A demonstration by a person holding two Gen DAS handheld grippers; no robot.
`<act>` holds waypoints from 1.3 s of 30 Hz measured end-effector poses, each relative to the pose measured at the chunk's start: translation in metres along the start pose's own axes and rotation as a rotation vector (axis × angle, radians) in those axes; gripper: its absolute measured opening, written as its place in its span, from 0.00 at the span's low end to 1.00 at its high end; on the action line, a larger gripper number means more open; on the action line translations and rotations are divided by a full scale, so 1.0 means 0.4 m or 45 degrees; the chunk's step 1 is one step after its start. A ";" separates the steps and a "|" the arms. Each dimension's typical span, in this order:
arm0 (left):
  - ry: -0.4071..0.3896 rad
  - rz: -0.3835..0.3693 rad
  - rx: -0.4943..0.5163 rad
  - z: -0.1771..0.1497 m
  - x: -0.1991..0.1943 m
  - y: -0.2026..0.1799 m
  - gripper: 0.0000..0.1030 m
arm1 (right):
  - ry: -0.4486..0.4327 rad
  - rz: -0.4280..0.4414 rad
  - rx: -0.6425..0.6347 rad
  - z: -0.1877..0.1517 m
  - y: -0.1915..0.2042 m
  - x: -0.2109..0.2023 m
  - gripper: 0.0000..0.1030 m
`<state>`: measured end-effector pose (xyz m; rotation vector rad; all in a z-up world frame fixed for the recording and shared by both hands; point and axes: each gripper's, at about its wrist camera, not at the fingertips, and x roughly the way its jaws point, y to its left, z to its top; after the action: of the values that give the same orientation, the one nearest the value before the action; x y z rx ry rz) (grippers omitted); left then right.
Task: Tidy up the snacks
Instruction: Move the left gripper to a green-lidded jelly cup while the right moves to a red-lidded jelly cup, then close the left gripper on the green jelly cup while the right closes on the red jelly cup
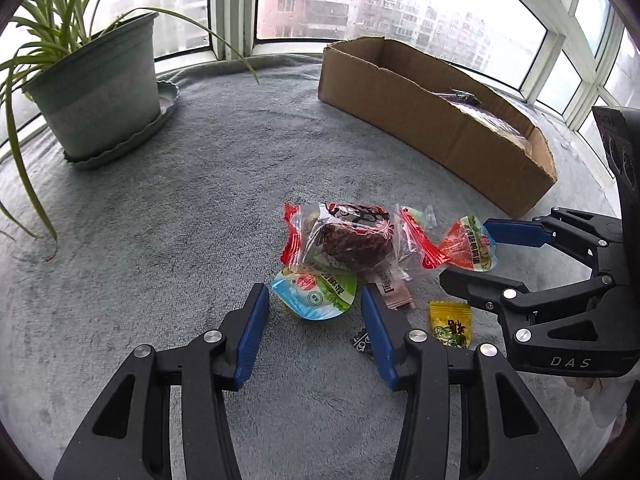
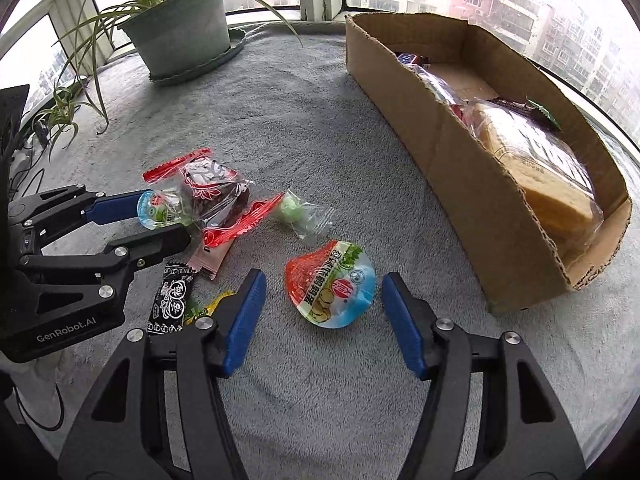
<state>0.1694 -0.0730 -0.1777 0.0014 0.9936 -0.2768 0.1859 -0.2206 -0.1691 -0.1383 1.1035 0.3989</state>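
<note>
A grey fleecy bench (image 2: 320, 128) by the windows carried an open brown cardboard box (image 2: 460, 168), a green plastic plant pot on its saucer (image 2: 180, 36), and a loose cluster of wrapped snacks (image 2: 224, 216) lying near the box.

You are in a home, at a bay window high in an apartment block. The curved white-framed window (image 1: 240, 4) wraps around the grey fleece-covered surface (image 1: 224, 168) and looks onto neighbouring residential towers (image 1: 320, 4). A long-leaved houseplant in a pale green plastic pot (image 1: 100, 92) stands on its saucer by the glass.
</note>
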 end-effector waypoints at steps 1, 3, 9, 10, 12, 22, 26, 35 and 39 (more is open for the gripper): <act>-0.002 0.004 -0.001 0.000 0.000 0.001 0.43 | 0.001 0.001 0.000 -0.001 -0.001 0.001 0.60; -0.003 0.000 -0.004 0.001 -0.001 0.003 0.42 | 0.004 -0.004 -0.005 -0.002 -0.001 0.003 0.60; -0.006 0.012 0.016 0.000 0.001 -0.005 0.34 | 0.007 -0.029 -0.032 0.000 0.005 0.005 0.50; -0.006 0.014 0.016 0.000 0.002 -0.006 0.34 | 0.009 -0.031 -0.038 0.001 0.005 0.004 0.48; -0.008 0.015 0.015 0.000 0.001 -0.006 0.34 | 0.009 -0.035 -0.047 0.001 0.005 0.003 0.44; -0.008 0.006 -0.013 -0.011 -0.012 -0.001 0.31 | -0.015 -0.030 -0.031 -0.007 -0.004 -0.013 0.35; -0.012 -0.001 -0.021 -0.024 -0.029 0.001 0.31 | -0.030 -0.018 -0.023 -0.011 -0.011 -0.034 0.33; -0.081 -0.032 -0.061 -0.014 -0.103 0.000 0.31 | -0.123 0.023 0.022 -0.008 -0.033 -0.120 0.33; -0.128 -0.050 -0.049 0.007 -0.136 -0.018 0.31 | -0.168 0.024 0.037 -0.002 -0.042 -0.157 0.33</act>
<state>0.1421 -0.0677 -0.1301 -0.0664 0.8995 -0.2914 0.1673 -0.2515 -0.1152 -0.0746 0.9807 0.4028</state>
